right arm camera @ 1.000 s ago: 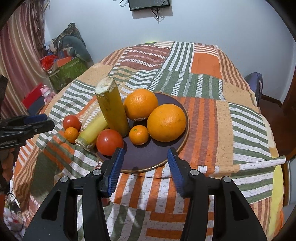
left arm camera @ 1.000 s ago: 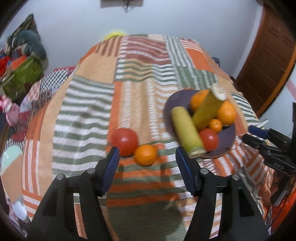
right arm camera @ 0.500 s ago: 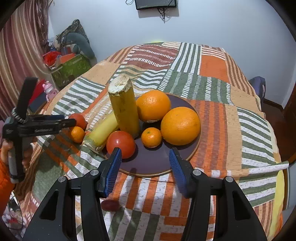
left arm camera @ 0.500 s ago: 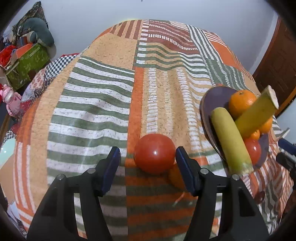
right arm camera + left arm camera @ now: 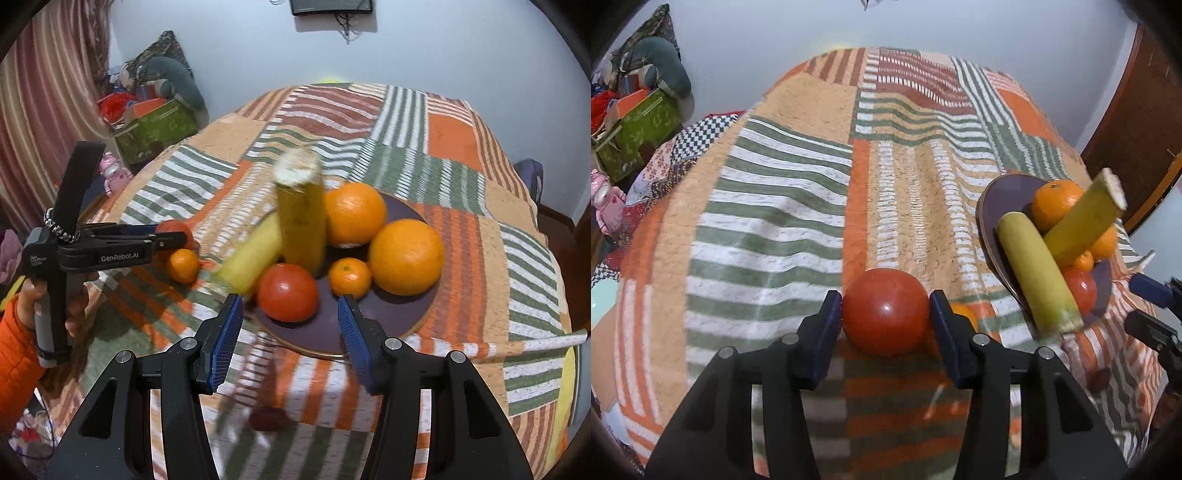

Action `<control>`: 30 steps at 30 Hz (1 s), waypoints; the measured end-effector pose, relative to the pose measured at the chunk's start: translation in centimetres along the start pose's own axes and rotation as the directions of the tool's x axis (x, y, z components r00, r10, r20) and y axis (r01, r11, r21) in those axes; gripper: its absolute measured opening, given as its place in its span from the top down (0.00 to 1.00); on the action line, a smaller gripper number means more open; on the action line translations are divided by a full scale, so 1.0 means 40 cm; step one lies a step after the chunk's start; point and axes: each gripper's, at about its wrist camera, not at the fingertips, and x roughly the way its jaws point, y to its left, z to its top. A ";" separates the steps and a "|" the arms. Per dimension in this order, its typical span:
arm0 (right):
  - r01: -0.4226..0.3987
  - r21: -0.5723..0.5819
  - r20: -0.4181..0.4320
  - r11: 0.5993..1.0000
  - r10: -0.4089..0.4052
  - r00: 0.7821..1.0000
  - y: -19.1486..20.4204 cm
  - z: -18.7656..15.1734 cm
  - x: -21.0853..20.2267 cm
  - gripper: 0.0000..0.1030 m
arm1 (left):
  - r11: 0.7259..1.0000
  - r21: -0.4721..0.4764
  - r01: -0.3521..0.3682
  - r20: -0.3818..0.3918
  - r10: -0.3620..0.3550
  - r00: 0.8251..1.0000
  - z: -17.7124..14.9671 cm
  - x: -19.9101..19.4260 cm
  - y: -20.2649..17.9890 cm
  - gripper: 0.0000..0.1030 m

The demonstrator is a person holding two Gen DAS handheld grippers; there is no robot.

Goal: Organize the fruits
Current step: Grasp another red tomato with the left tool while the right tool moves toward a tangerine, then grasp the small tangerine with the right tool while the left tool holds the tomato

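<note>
Left tongs (image 5: 885, 312) clasp the tomato (image 5: 885, 311) between pads.

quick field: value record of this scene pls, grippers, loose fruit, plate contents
left gripper: jaws closed against a red tomato on the tablecloth
right gripper: open, empty, near the plate
loose fruit: small orange beside the tomato
plate contents: two big oranges, small orange, tomato, two yellow bananas, one propped up

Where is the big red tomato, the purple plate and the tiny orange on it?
big red tomato (image 5: 885, 312), left wrist view, its middle.
purple plate (image 5: 384, 314), right wrist view, bare front part.
tiny orange (image 5: 349, 277), right wrist view, its middle.
</note>
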 end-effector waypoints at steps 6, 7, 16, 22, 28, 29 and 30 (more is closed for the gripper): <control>-0.035 -0.040 0.012 0.999 0.036 0.999 0.090 0.039 0.014 0.52 | 1.000 0.022 0.007 0.067 -0.008 0.998 -0.052 -0.123 0.041 0.53; -0.039 -0.048 0.013 0.998 0.040 0.999 0.107 0.043 0.020 0.52 | 1.000 0.022 0.010 0.074 -0.012 0.997 -0.062 -0.140 0.051 0.53; -0.045 -0.140 -0.043 0.989 0.039 0.998 0.263 0.101 0.157 0.52 | 1.000 -0.005 0.018 0.105 -0.018 0.994 -0.129 -0.225 0.154 0.53; -0.010 -0.144 -0.117 0.989 -0.008 0.993 0.305 0.134 0.274 0.52 | 0.998 -0.042 0.037 0.118 -0.032 0.992 -0.144 -0.228 0.212 0.53; 0.019 -0.134 -0.198 0.991 -0.045 0.979 0.289 0.137 0.358 0.62 | 0.997 -0.059 0.051 0.118 -0.044 0.992 -0.153 -0.209 0.237 0.53; 0.018 -0.136 -0.207 0.990 -0.046 0.977 0.287 0.136 0.368 0.65 | 0.997 -0.060 0.050 0.116 -0.043 0.992 -0.154 -0.203 0.237 0.53; 0.010 -0.134 -0.213 0.991 -0.039 0.976 0.286 0.135 0.372 0.65 | 0.997 -0.059 0.049 0.114 -0.042 0.993 -0.154 -0.200 0.237 0.53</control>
